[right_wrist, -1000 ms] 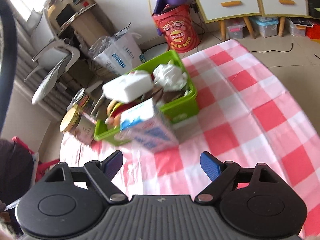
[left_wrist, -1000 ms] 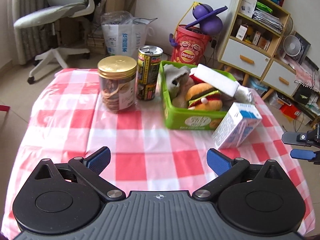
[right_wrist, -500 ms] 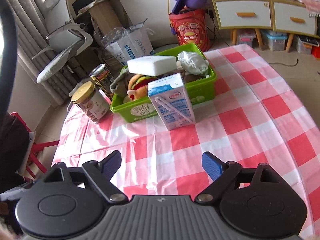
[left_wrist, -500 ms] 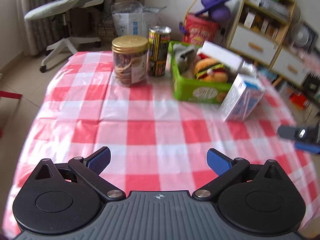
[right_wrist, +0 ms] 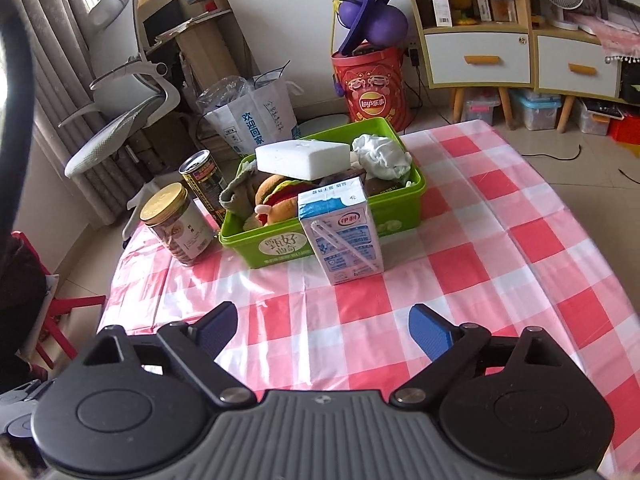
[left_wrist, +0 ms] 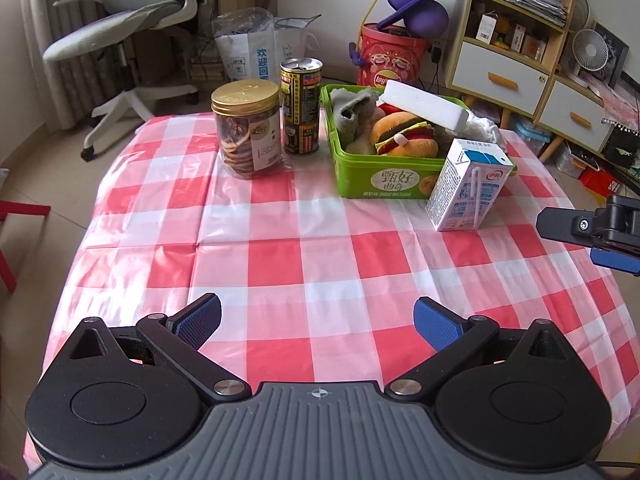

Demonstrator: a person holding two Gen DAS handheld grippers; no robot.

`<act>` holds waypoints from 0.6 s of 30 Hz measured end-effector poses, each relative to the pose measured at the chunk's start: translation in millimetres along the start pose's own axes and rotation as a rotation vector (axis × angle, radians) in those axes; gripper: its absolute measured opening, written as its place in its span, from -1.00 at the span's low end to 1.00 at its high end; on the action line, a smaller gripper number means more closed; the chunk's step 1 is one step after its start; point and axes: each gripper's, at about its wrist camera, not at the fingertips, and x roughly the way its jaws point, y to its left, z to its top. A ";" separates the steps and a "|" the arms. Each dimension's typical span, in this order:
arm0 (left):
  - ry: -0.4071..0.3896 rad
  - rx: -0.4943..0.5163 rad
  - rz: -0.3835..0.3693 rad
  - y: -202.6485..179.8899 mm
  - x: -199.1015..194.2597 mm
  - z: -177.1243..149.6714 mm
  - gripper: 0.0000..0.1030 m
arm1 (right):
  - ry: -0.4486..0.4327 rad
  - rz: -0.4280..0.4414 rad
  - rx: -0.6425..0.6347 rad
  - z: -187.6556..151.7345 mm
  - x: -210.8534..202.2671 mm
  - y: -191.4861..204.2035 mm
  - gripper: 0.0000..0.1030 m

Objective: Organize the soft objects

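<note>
Soft things already sit in the green bin (left_wrist: 380, 184) as the left wrist view shows it: a plush hamburger (left_wrist: 404, 134), a grey cloth (left_wrist: 354, 110), a white foam block (left_wrist: 424, 102) lying across the top, and a crumpled white cloth (left_wrist: 486, 128) at the far right corner. The left gripper (left_wrist: 316, 318) hovers low over the near part of the checked tabletop (left_wrist: 280, 264), well apart from the bin, its fingers spread wide with nothing between them. A milk carton (left_wrist: 466, 186) leans just beside the bin's front right corner, while a biscuit jar (left_wrist: 246, 128) and a tall can (left_wrist: 300, 106) stand to its left. These three look rigid, so judging by the task they should stay out.

From the right wrist view, the right gripper (right_wrist: 322, 330) is likewise empty, fingers apart, facing the carton and the bin (right_wrist: 280, 248) behind it. The foam block (right_wrist: 302, 158) rides high on the pile and overhangs the hamburger (right_wrist: 276, 196); the white cloth (right_wrist: 382, 154) bulges near the rim.

Sorting seems largely finished. To do the remaining step well, press the foam block down flat, approaching from above so the carton is not knocked, and tuck the loose cloth inward. Squeeze gently, since foam and plush will deform and spring back.
</note>
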 end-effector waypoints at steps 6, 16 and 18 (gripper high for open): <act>0.003 -0.002 0.011 -0.8 0.1 0.8 0.90 | -0.001 -0.006 -0.013 -0.8 -0.6 1.1 0.44; -0.005 -0.007 0.020 0.5 -2.8 1.5 0.90 | -0.007 -0.018 -0.053 -3.8 -2.5 9.2 0.46; -0.008 -0.009 0.024 1.5 -3.3 1.6 0.90 | -0.008 -0.019 -0.057 -4.1 -3.0 11.0 0.46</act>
